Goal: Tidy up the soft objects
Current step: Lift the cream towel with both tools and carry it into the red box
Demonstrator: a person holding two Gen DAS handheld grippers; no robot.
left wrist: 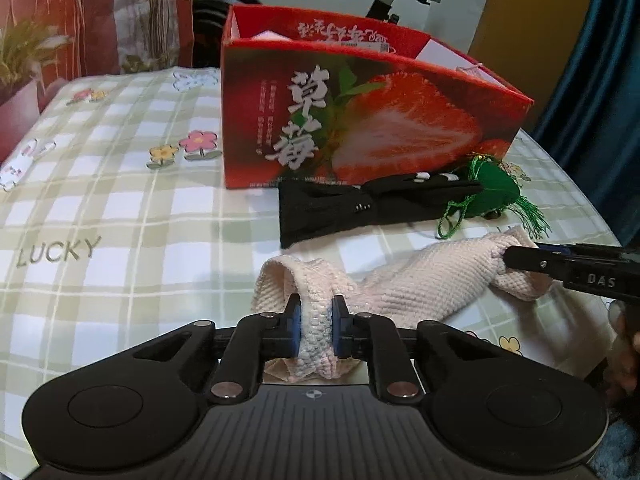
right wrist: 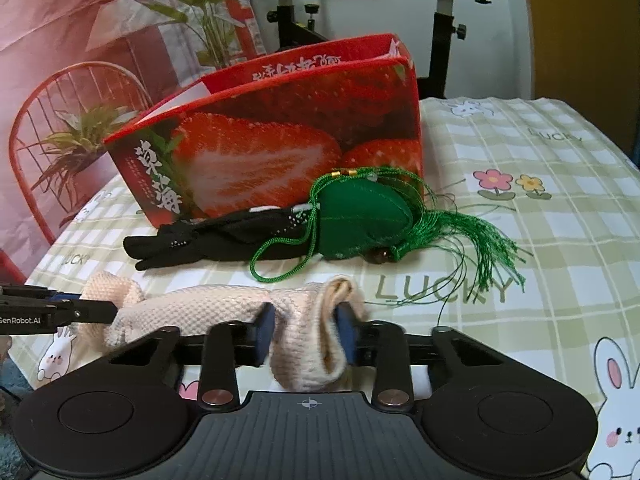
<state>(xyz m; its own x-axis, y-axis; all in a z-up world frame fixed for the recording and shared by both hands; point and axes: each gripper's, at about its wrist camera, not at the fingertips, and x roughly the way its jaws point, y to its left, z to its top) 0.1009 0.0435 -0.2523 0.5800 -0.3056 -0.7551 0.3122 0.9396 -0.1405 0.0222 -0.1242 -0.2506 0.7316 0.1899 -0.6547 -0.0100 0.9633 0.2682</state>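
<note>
A pale pink knitted cloth lies stretched across the checked tablecloth. My left gripper is shut on one end of it. My right gripper is shut on the other end; it shows at the right of the left wrist view. Behind the cloth lie a black fabric item and a green stuffed ornament with cord and tassel. A red strawberry box stands open-topped behind them.
The table has a green checked cloth with flowers, bunnies and "LUCKY" print. A red wire chair and plants stand at the left, an exercise bike behind the box. A blue curtain hangs at the right.
</note>
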